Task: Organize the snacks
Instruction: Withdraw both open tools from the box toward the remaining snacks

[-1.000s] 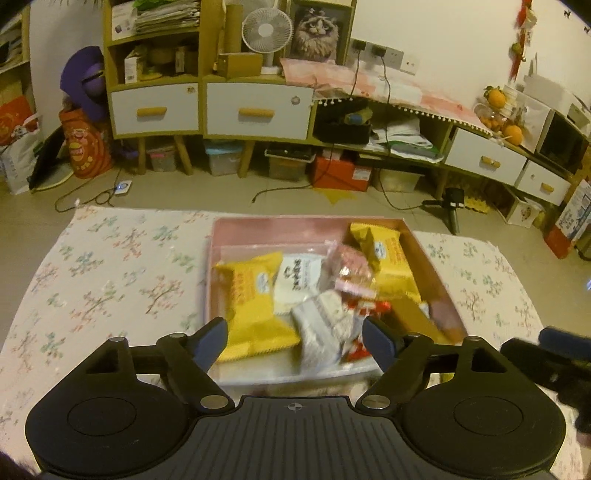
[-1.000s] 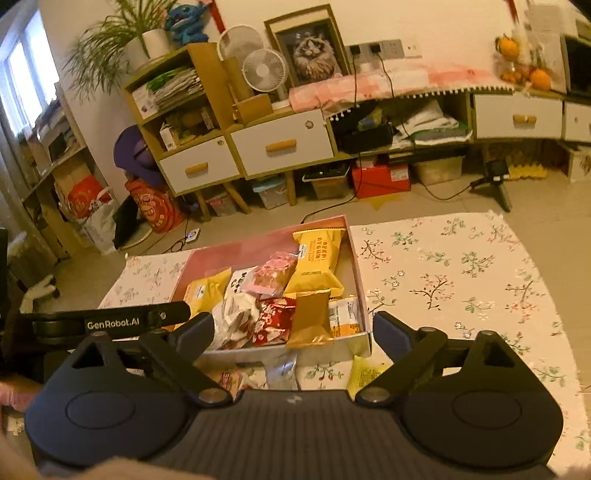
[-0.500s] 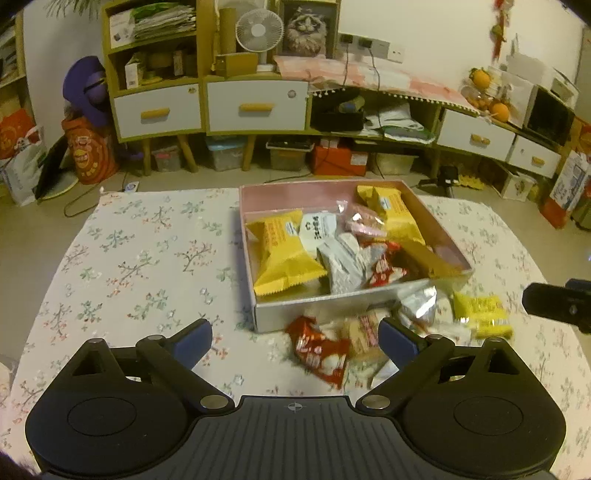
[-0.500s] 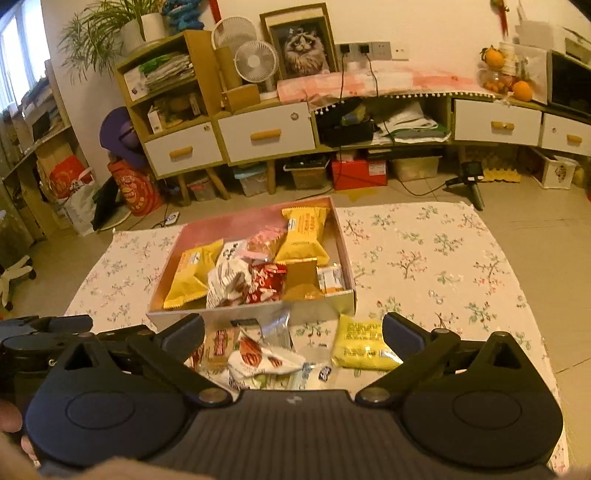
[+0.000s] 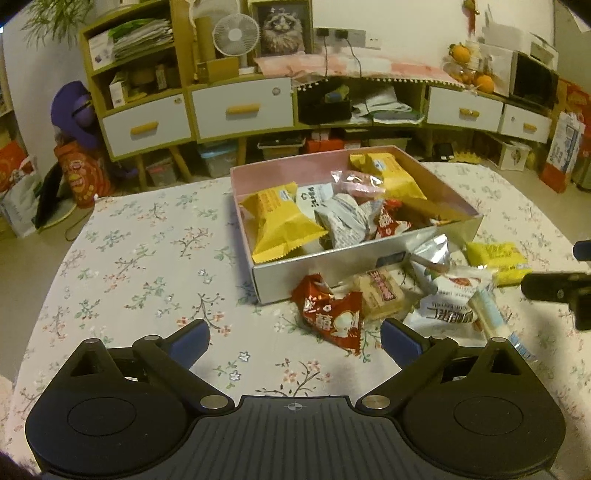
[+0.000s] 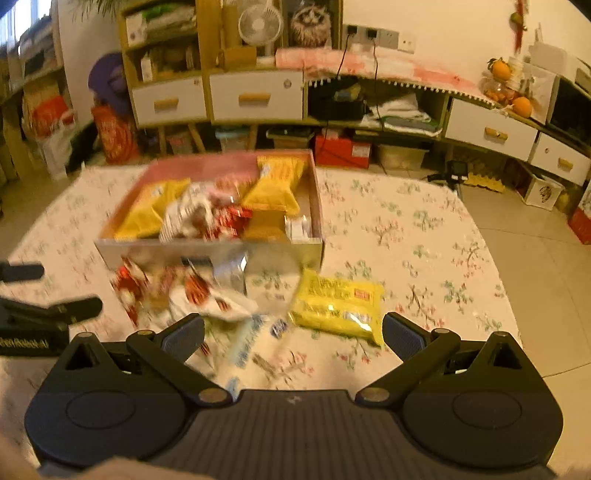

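Both the left hand-held gripper (image 5: 295,334) and right hand-held gripper (image 6: 293,334) hang with fingers spread wide, holding nothing. The snack box (image 5: 369,258) sits at twelve o'clock on the bench (image 5: 147,258); loose packets (image 5: 384,295) lie against its near wall.

Cluttered wooden shelving (image 5: 192,107) against white wall (image 5: 413,18).

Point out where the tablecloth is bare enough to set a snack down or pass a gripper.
Bare cloth lies left of the box, and right of it beyond the yellow packet. Crowded: the loose snack pile against the box's near wall, between both open grippers.
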Motion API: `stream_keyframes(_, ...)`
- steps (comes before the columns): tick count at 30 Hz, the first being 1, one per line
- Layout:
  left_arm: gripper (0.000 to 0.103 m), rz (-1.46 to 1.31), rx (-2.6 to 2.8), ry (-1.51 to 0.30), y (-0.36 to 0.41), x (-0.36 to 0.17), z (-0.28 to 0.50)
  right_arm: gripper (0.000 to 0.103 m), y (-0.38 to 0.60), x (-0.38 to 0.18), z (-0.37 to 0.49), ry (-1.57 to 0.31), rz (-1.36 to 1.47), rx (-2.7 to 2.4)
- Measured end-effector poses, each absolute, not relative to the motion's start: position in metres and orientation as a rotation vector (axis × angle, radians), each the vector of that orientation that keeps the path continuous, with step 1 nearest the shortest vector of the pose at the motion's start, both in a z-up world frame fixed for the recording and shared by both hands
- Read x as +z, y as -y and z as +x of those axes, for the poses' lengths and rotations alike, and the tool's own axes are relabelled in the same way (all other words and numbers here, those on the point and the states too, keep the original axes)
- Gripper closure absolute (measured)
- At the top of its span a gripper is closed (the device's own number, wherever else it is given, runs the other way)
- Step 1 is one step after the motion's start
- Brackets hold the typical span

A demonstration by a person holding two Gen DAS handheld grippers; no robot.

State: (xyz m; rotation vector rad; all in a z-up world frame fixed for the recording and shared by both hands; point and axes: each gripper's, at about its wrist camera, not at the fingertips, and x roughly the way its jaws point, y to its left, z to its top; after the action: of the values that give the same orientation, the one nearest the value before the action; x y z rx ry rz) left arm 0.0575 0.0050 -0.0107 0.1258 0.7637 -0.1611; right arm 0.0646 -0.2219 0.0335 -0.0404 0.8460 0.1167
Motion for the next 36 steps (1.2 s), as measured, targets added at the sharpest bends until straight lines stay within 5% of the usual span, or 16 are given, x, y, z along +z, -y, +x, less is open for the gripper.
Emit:
stream_keyframes(21,0.005,0.023,-0.168,-0.757,0.005,-0.052,0.092,0.001,0.204,-0.006,0.077,-0.998,-0.122,0.212)
stream_keyframes(36,0.026,-0.069,-0.224,-0.776,0.003,-0.046,0.095,0.003,0.243,-0.012,0.079,-1.056,-0.093,0.163)
